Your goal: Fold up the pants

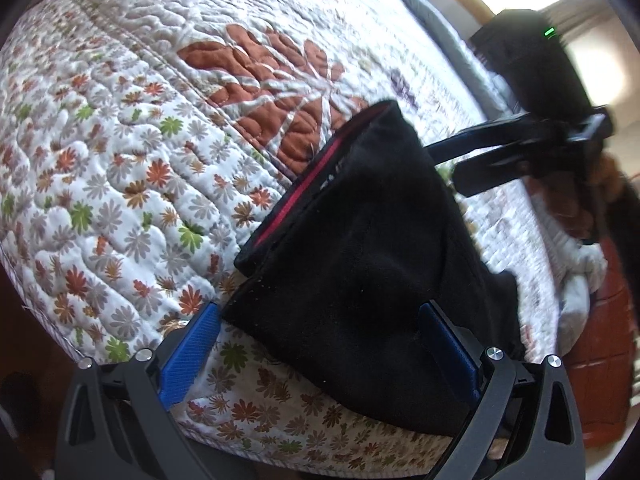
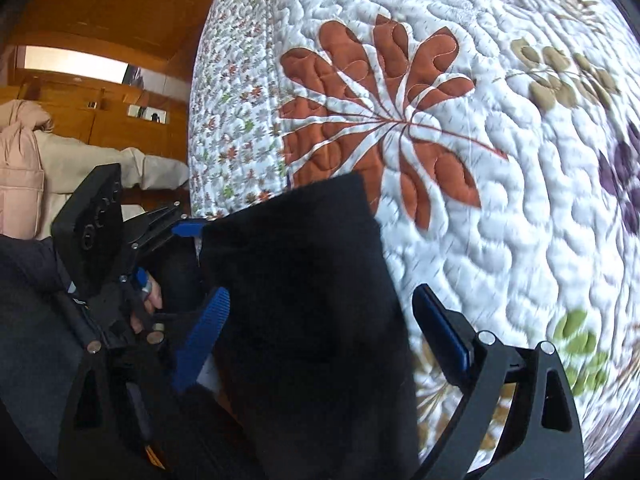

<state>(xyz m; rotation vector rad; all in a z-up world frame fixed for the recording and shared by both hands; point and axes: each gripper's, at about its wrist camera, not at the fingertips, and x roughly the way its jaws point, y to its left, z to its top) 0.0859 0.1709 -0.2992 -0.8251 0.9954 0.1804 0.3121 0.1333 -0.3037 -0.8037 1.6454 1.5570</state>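
The black pants [image 1: 360, 248] lie folded on the quilted bed, and a red band [image 1: 308, 184] shows along their far-left edge. My left gripper [image 1: 320, 344] hovers low over their near end, open, with the cloth between its blue pads [image 1: 192, 344] and not pinched. My right gripper [image 2: 320, 336] is open too and straddles the other side of the pants [image 2: 304, 300], with its right pad over bare quilt. In the left wrist view the right gripper [image 1: 444, 168] is blurred beyond the pants. In the right wrist view a hand [image 2: 152, 296] holds the left gripper's handle.
A white quilt [image 2: 460, 208] with large rust, purple and olive leaves covers the bed; its bordered edge [image 1: 100, 208] drops off near me. Wooden furniture [image 2: 100, 12] and a pale padded jacket [image 2: 24, 168] stand beside the bed. Pale bundled cloth [image 1: 580, 276] lies at the right edge.
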